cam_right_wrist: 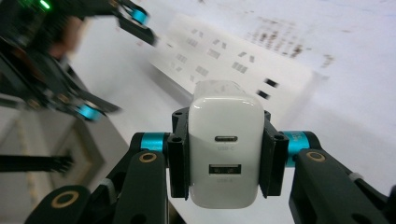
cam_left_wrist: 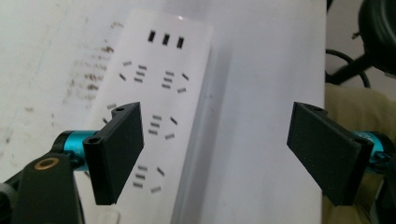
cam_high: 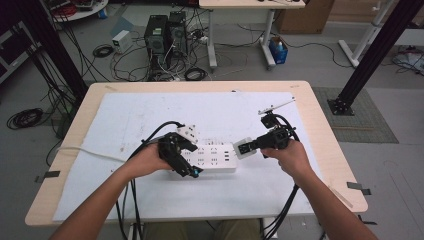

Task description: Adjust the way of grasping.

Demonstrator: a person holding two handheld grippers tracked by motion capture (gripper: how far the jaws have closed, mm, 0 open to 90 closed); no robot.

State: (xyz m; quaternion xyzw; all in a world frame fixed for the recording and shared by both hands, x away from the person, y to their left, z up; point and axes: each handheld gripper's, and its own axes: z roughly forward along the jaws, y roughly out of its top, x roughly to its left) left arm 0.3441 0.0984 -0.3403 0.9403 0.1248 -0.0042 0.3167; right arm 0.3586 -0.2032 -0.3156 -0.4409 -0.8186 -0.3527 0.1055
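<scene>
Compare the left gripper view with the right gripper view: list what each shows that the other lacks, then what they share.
Left gripper view alone: its own two black jaws standing wide apart, left gripper open with nothing between them, and the strip's three USB ports seen sharply. Right gripper view alone: a white charger clamped between the right gripper jaws, its two ports facing the camera, plus the other gripper, blurred, at upper left. Both: the white power strip on the white sheet.

One power strip (cam_high: 212, 159), one white charger (cam_right_wrist: 226, 149), and two tongs: left (cam_left_wrist: 215, 154), right (cam_right_wrist: 226, 154).
</scene>
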